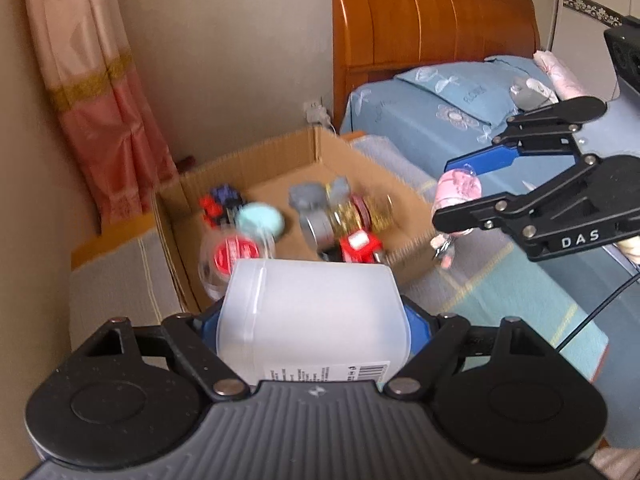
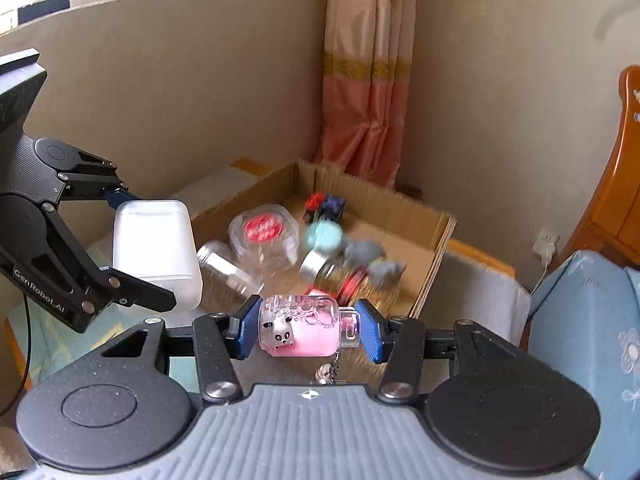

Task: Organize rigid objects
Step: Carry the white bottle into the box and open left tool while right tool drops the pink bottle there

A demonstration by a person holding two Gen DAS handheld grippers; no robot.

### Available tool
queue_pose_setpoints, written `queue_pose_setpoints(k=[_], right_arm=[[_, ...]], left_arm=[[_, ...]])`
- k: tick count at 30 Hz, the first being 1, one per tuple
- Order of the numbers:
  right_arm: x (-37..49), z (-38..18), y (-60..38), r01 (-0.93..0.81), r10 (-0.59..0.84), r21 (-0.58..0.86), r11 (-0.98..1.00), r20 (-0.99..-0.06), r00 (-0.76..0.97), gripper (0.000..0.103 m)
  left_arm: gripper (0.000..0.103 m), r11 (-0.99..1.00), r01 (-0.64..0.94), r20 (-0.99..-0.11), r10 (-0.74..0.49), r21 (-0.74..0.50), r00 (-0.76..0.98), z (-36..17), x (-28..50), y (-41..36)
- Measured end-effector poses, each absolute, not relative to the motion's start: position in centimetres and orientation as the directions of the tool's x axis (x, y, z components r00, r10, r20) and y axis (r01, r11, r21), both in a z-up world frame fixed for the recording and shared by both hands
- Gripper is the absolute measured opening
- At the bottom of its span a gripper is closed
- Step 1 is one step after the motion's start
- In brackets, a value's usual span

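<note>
My left gripper (image 1: 314, 320) is shut on a white translucent plastic container (image 1: 312, 320), held just in front of an open cardboard box (image 1: 280, 156); it also shows in the right wrist view (image 2: 156, 256). My right gripper (image 2: 306, 326) is shut on a small clear bottle with pink filling and a panda charm (image 2: 300, 326), held sideways near the box's front edge; the bottle shows in the left wrist view (image 1: 458, 192). The box holds a red-lidded clear jar (image 2: 264, 232), a mint round object (image 2: 324, 236), a silver tin (image 2: 314, 262) and toy vehicles (image 2: 328, 204).
The box (image 2: 432, 248) stands on a cloth-covered low surface by a beige wall and pink curtain (image 2: 368, 80). A bed with blue cover (image 1: 440, 120) and wooden headboard (image 1: 420, 12) is to the right. A wall plug (image 2: 546, 246) is beside the headboard.
</note>
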State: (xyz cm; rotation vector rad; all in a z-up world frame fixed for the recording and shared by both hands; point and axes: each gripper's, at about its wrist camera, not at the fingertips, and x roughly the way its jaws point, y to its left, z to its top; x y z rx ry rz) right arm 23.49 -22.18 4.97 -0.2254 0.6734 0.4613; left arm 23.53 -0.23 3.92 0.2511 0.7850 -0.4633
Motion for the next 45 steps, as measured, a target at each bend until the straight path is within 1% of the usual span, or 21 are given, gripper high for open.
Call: queue_pose_setpoints(k=[3, 9, 15, 21, 27, 29, 30, 37, 39, 41, 43, 45], right_arm=[[25.0, 5.7, -22.4, -0.466, 0.328, -0.054, 0.883, -0.637, 0.697, 0.056], [28.9, 6.4, -22.2, -0.442, 0.316, -0.049, 0.896, -0.63, 0.71, 0.056], [33.8, 7.0, -22.7, -0.408, 0.308, -0.021, 0.913, -0.621, 0.721, 0.056], [38.1, 5.6, -22.7, -0.376, 0.276, -0.02, 0.927, -0.644, 0.714, 0.056], [41.7, 3.4, -22.6, -0.332, 0.251, 0.011, 0.943, -0.677, 0.692, 0.056], [42.4, 2.8, -22.4, -0.321, 0.24, 0.011, 0.947, -0.689, 0.683, 0.056], [42.6, 2.5, -22.3, -0.32, 0.239, 0.012, 0.947, -0.695, 0.679, 0.056], [43.4, 1.6, -21.3, -0.316, 0.235, 0.023, 0.949, -0.718, 0.655, 0.056], [43.5, 1.7, -20.8, -0.323, 0.238, 0.017, 0.946, -0.714, 0.658, 0.064], [43.4, 1.9, -20.6, -0.318, 0.243, 0.024, 0.948, -0.701, 0.67, 0.091], [42.9, 2.5, -20.4, -0.32, 0.248, 0.021, 0.947, -0.679, 0.69, 0.099], [42.6, 2.9, -20.0, -0.327, 0.253, 0.019, 0.945, -0.679, 0.689, 0.102]], left_arm=[[0.083, 0.875, 0.48, -0.713, -0.295, 0.066, 0.636, 4.8, 25.6, -0.6], [0.083, 0.899, 0.435, -0.713, -0.275, 0.046, 0.645, 5.0, 31.4, -1.0], [0.083, 0.921, 0.387, -0.726, -0.24, 0.039, 0.645, 3.5, 36.3, -0.8], [0.083, 0.945, 0.325, -0.744, -0.201, 0.022, 0.637, 1.3, 40.1, -0.2], [0.084, 0.96, 0.281, -0.747, -0.18, 0.01, 0.641, -0.3, 41.2, 0.3], [0.093, 0.962, 0.272, -0.742, -0.184, -0.003, 0.645, -0.3, 41.2, 0.7], [0.095, 0.964, 0.265, -0.737, -0.183, -0.006, 0.65, -0.2, 41.1, 1.0], [0.096, 0.963, 0.271, -0.725, -0.183, 0.005, 0.664, 0.9, 39.8, 1.7], [0.097, 0.961, 0.275, -0.72, -0.178, 0.019, 0.671, 1.1, 39.2, 1.8], [0.098, 0.96, 0.278, -0.716, -0.172, 0.031, 0.676, 1.4, 38.8, 1.8], [0.098, 0.958, 0.284, -0.71, -0.175, 0.036, 0.682, 1.6, 38.4, 1.8], [0.098, 0.959, 0.281, -0.698, -0.176, 0.038, 0.694, 2.0, 38.0, 2.1]])
